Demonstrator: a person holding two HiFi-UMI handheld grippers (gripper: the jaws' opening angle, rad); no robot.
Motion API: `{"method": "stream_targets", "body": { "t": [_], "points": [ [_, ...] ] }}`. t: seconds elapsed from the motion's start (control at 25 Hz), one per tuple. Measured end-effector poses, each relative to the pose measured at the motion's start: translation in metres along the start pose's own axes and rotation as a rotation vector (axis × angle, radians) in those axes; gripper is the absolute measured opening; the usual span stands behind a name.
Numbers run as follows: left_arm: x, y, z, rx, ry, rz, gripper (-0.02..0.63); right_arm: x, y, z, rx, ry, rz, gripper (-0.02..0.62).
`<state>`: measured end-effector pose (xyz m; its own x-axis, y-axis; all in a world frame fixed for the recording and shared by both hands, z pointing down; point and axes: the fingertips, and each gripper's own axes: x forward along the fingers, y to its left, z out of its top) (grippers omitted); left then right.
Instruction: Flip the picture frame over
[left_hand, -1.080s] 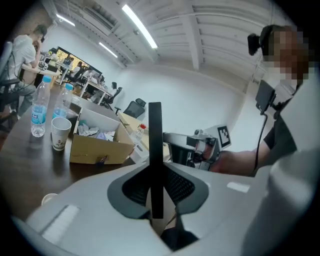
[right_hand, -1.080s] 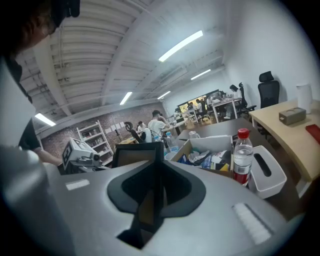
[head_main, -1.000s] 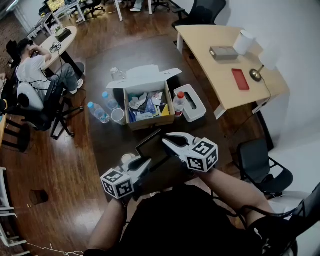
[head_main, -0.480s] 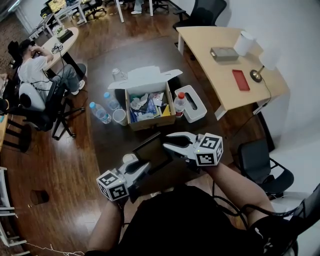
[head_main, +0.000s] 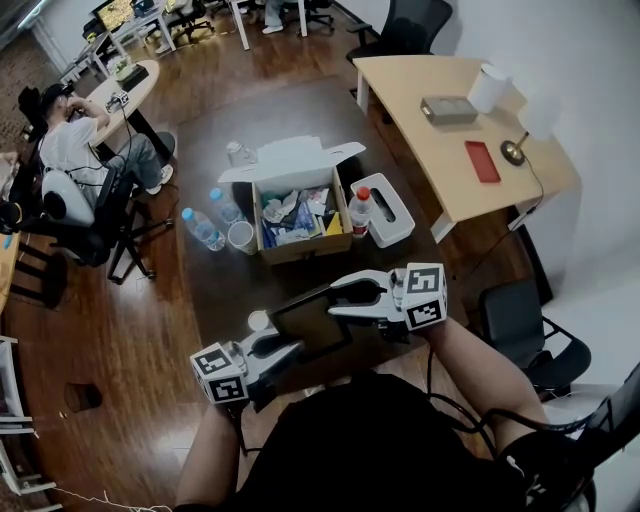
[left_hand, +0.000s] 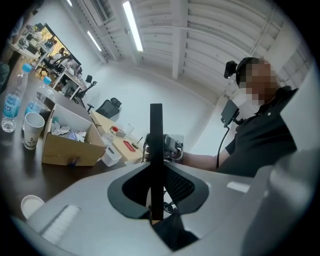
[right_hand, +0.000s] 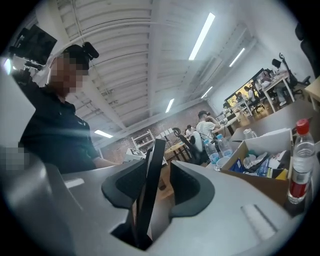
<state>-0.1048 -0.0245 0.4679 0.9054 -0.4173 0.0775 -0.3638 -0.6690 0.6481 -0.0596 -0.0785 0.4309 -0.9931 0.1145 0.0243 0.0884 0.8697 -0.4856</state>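
Left gripper (head_main: 283, 345) clamps one edge of the picture frame (head_main: 312, 322), raised on a tilt above the counter (head_main: 215, 290). Right gripper (head_main: 345, 298) has just been opening, with the opposite edge loose between its jaws. The flip looks about half done; turning the frame over and laying it down remain.

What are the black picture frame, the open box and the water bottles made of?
Black picture frame: smooth dark rim, plastic or painted wood, unclear.
Open box: cardboard, going by tan walls and folded flaps.
Water bottles: clear plastic, see-through.
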Motion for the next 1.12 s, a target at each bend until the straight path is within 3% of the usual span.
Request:
{"method": "stream_targets", "body": {
  "t": [0.16, 0.96, 1.12],
  "points": [
    [0.000, -0.001, 0.001, -0.023, -0.017, -0.001, 0.066, 0.002, 0.005, 0.003, -0.015, -0.002, 0.014, 0.103],
    [0.003, -0.006, -0.002, -0.028, 0.011, -0.042, 0.067, -0.001, 0.012, 0.002, -0.013, -0.004, 0.059, 0.104],
    [0.005, 0.003, -0.006, -0.025, 0.034, 0.015, 0.075, 0.000, 0.009, -0.001, -0.084, 0.021, 0.013, 0.088]
  ]
}}
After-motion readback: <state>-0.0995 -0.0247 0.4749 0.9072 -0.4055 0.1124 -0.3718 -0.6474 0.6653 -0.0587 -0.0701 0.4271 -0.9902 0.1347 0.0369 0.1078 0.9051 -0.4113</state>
